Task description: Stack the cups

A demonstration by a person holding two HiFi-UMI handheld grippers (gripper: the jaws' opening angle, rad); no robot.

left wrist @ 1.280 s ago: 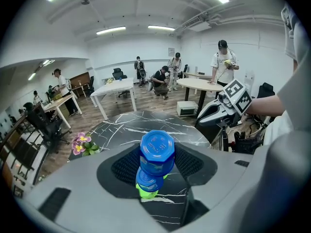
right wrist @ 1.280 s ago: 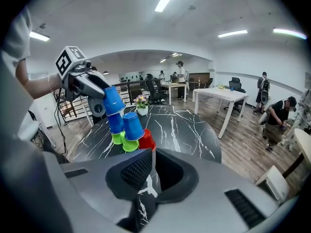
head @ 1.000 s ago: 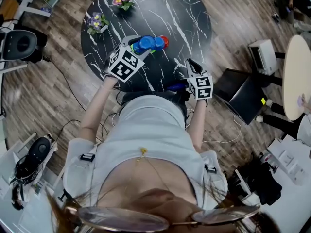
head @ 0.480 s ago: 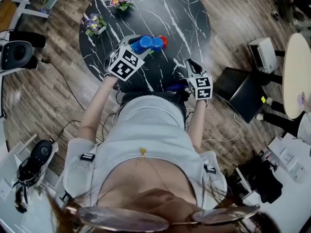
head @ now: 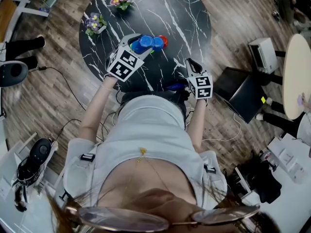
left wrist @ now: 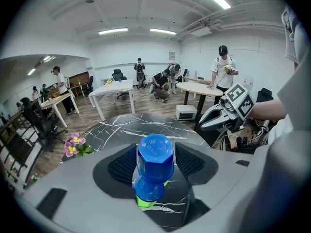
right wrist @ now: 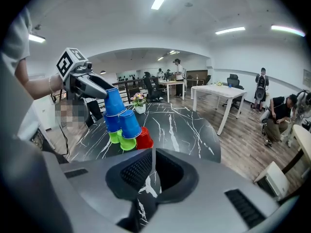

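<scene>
The cups are standing as a pyramid on the black marble table (head: 184, 13), close to the person's side. The top blue cup (left wrist: 155, 152) is sitting on the others, and the left gripper (left wrist: 155, 164) is opening around it; the cup is between the jaws, with thin gaps at both pads. I am judging this as the release step. The next move is asking for a straight pull back, without touching the cup. The right gripper (right wrist: 151, 171) is waiting near the table edge, closed and holding nothing. Its view is showing the whole pyramid from the side, with green cups (right wrist: 126, 142) and a red cup (right wrist: 144, 139) at the bottom. The left gripper view is hiding these almost fully.
</scene>
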